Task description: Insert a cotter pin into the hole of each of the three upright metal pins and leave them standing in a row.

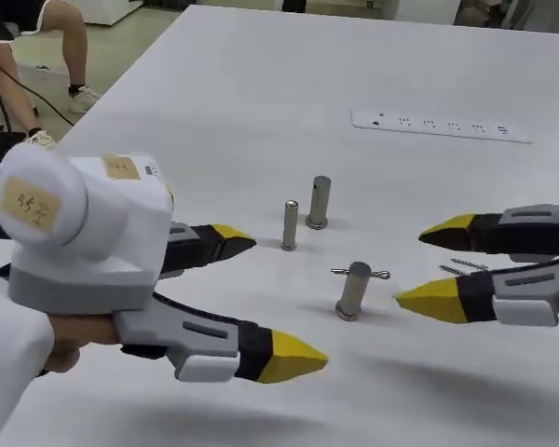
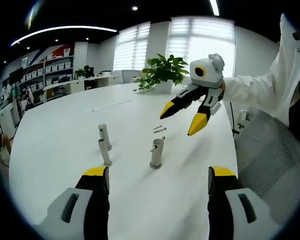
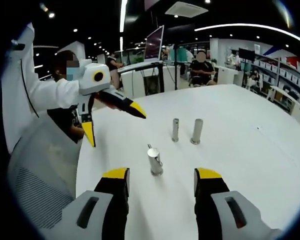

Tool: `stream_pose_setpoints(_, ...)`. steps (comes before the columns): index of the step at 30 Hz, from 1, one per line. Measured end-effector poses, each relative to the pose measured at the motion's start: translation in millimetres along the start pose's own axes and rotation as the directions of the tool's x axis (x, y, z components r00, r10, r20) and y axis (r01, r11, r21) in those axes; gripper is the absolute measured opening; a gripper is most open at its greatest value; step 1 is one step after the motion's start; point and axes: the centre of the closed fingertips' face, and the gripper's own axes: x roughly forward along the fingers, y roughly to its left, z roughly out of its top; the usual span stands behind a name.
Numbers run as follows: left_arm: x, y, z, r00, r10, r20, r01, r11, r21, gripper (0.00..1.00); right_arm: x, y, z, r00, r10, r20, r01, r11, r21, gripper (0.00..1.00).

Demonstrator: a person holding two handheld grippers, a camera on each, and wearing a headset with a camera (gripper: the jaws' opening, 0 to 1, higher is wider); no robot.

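Three upright metal pins stand on the white table (image 1: 261, 93). The nearest pin (image 1: 352, 291) (image 2: 156, 153) (image 3: 154, 161) has a cotter pin (image 1: 361, 273) through its hole. A thin pin (image 1: 290, 224) (image 2: 105, 151) (image 3: 175, 129) and a thicker pin (image 1: 319, 202) (image 2: 104, 136) (image 3: 196, 131) stand behind it, both bare. Loose cotter pins (image 1: 464, 267) (image 2: 159, 129) lie beside the right gripper. My left gripper (image 1: 275, 298) (image 2: 159, 181) is open, at the near left of the pins. My right gripper (image 1: 427, 270) (image 3: 161, 181) is open, to the right of the nearest pin. Both hold nothing.
A white power strip (image 1: 441, 125) lies at the far side of the table. A person's legs (image 1: 61, 47) show off the table's far left corner. Seated people and desks fill the room beyond.
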Motion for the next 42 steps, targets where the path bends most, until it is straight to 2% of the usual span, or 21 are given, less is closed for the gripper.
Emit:
stream_pose_setpoints(3, 1.1, 6.7, 1.3, 0.9998, 0.021, 0.002, -0.021, 1.000, -0.008, 0.75, -10.5, -2.1, -6.3, 0.9998, -0.016, 0.009, 0.016, 0.999, 0.028, 0.55)
stream_pose_setpoints(6, 3.3, 13.6, 2.0, 0.9988, 0.048, -0.004, -0.048, 0.999, 0.014, 0.77, -21.9, -3.7, -13.0, 0.9970, -0.078, -0.003, 0.078, 0.996, 0.037, 0.59)
stream_pose_setpoints(12, 6.9, 29.4, 7.7, 0.9960, 0.089, 0.009, -0.089, 0.996, -0.002, 0.80, -33.1, 6.7, -20.8, 0.9917, -0.128, -0.006, 0.128, 0.987, 0.096, 0.77)
stream_pose_setpoints(16, 7.8, 37.6, 12.1, 0.9942, 0.105, 0.019, -0.105, 0.994, -0.012, 0.78, -34.8, 19.3, -25.2, 0.9932, -0.116, -0.009, 0.117, 0.989, 0.090, 0.81)
stream_pose_setpoints(21, 10.9, 54.5, 22.7, 0.9886, 0.146, 0.038, -0.146, 0.989, 0.011, 0.77, -32.4, 23.2, -38.1, 0.9912, -0.118, -0.061, 0.123, 0.989, 0.087, 0.88)
stream_pose_setpoints(24, 14.1, 62.8, 26.9, 0.9854, 0.164, 0.045, -0.165, 0.986, 0.014, 0.73, -34.5, 25.0, -38.1, 0.9901, -0.122, -0.070, 0.127, 0.988, 0.082, 0.89)
stream_pose_setpoints(26, 16.2, 69.3, 29.8, 0.9814, 0.185, 0.052, -0.186, 0.982, 0.026, 0.67, -36.9, 25.7, -35.5, 0.9901, -0.125, -0.064, 0.130, 0.988, 0.084, 0.89)
stream_pose_setpoints(28, 18.8, 77.3, 31.2, 0.9756, 0.212, 0.056, -0.212, 0.977, -0.002, 0.62, -39.3, 25.3, -33.4, 0.9899, -0.131, -0.055, 0.135, 0.987, 0.086, 0.89)
stream_pose_setpoints(30, 22.9, 82.7, 31.1, 0.9723, 0.227, 0.055, -0.228, 0.974, 0.007, 0.61, -41.1, 24.5, -33.6, 0.9891, -0.136, -0.058, 0.140, 0.986, 0.085, 0.88)
stream_pose_setpoints(39, 42.9, 96.2, 20.7, 0.9693, 0.245, 0.018, -0.245, 0.969, -0.010, 0.42, -48.2, 23.9, -34.5, 0.9867, -0.153, -0.055, 0.156, 0.985, 0.075, 0.85)
stream_pose_setpoints(42, 47.7, 97.3, 19.1, 0.9713, 0.237, 0.016, -0.237, 0.971, -0.032, 0.33, -50.3, 22.6, -36.0, 0.9863, -0.156, -0.054, 0.160, 0.984, 0.083, 0.85)
